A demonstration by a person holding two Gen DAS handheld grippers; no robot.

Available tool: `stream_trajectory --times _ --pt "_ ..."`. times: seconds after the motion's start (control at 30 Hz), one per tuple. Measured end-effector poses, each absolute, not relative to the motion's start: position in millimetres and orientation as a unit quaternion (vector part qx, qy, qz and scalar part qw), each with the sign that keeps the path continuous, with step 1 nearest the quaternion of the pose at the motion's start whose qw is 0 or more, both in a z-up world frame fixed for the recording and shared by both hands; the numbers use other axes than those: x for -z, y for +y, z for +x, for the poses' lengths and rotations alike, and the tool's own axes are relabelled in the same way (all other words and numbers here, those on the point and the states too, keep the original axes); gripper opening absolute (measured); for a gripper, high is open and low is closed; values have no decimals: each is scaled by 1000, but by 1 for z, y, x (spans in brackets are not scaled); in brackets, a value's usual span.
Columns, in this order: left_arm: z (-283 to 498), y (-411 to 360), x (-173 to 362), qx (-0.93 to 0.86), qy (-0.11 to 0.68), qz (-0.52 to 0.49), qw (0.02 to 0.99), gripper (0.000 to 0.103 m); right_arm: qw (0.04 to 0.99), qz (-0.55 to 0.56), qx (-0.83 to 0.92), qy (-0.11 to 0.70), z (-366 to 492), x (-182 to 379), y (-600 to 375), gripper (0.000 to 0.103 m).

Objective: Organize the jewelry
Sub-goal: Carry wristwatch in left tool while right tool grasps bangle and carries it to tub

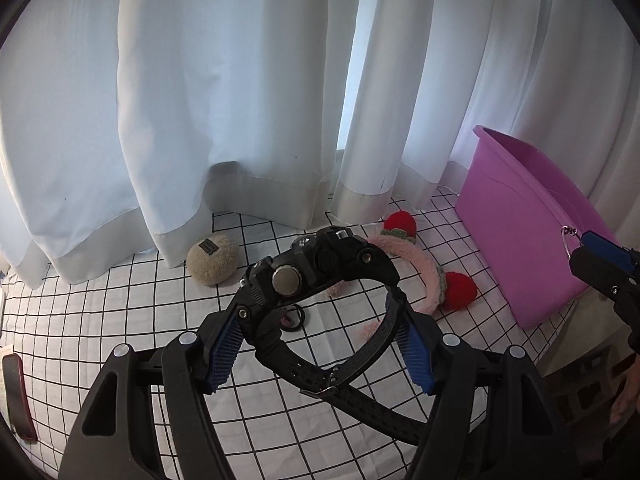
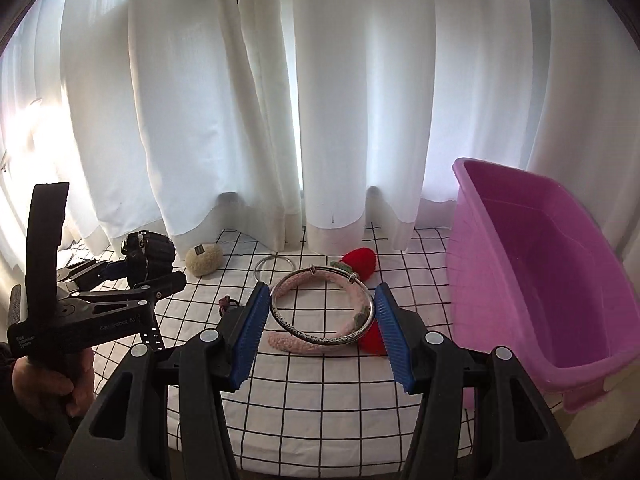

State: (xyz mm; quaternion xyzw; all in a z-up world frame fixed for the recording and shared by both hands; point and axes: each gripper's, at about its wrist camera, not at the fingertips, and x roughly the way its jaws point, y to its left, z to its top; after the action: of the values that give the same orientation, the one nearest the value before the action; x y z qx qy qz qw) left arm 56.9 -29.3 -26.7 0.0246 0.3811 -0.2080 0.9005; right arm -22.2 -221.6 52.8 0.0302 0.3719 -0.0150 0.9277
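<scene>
While clamped: watch [image 1: 320, 280] (bangle [image 2: 322, 312], seemingly).

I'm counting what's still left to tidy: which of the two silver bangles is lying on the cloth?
The thinner plain bangle, lying on the checked cloth near the curtain. The thicker engraved bangle is held up in the right gripper.

You have one black watch [image 1: 316, 276], two silver bangles [image 2: 322, 308] [image 2: 275, 266], one pink headband [image 1: 412, 276] with two red strawberries [image 1: 460, 291] [image 1: 399, 223], one beige plush pouch [image 2: 204, 260], one purple tub [image 2: 532, 280], one dark hair tie [image 1: 291, 317].
</scene>
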Motion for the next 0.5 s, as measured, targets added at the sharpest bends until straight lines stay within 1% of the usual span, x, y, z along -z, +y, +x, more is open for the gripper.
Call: stream_trajectory --times 0.2,0.5 --pt "54 -92 3 249 362 32 898 66 931 50 46 358 -40 -65 -283 53" --pt "53 -212 -34 290 344 39 892 66 929 60 77 358 -55 -71 -395 53"
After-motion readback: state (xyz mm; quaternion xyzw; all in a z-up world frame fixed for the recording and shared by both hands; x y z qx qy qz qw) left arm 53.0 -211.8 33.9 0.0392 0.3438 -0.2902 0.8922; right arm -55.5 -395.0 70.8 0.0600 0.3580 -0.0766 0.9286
